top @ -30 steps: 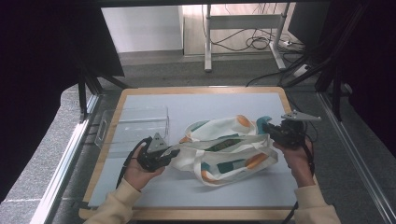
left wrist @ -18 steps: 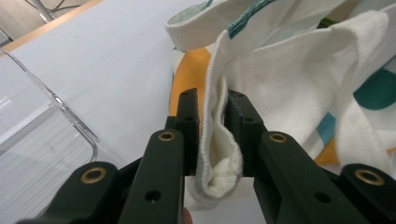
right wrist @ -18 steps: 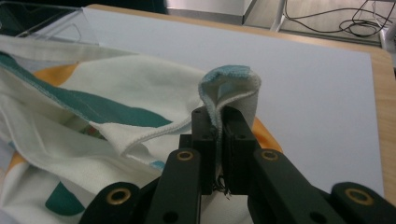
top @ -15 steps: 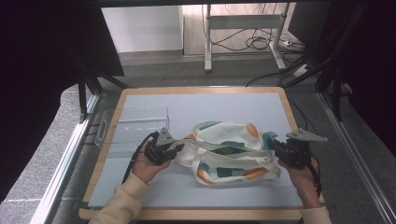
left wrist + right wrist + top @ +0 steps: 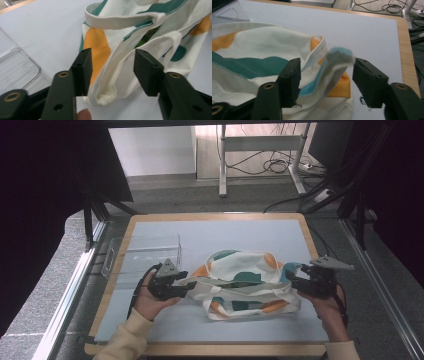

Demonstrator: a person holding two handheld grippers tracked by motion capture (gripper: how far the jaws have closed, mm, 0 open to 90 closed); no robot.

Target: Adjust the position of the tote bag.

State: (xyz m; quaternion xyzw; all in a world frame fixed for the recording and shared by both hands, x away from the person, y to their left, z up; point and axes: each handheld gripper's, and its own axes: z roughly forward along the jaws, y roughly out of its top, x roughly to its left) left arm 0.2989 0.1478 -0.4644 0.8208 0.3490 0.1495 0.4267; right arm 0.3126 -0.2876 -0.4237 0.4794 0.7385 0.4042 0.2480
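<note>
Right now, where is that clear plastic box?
In the high view the clear plastic box sits at the left of the grey mat, just beyond the left gripper and left of the cloth bag.

left gripper: black body, grey three-cornered plate on top at 12 o'clock, black cable trailing toward 7 o'clock
right gripper: black, grey plate on top, black cable at 5 o'clock
jaws: black ribbed blocky pads, brass-ringed screw holes in the arms
sleeves: cream, ribbed cuffs
thumb tip: at 6 o'clock in left gripper view
</note>
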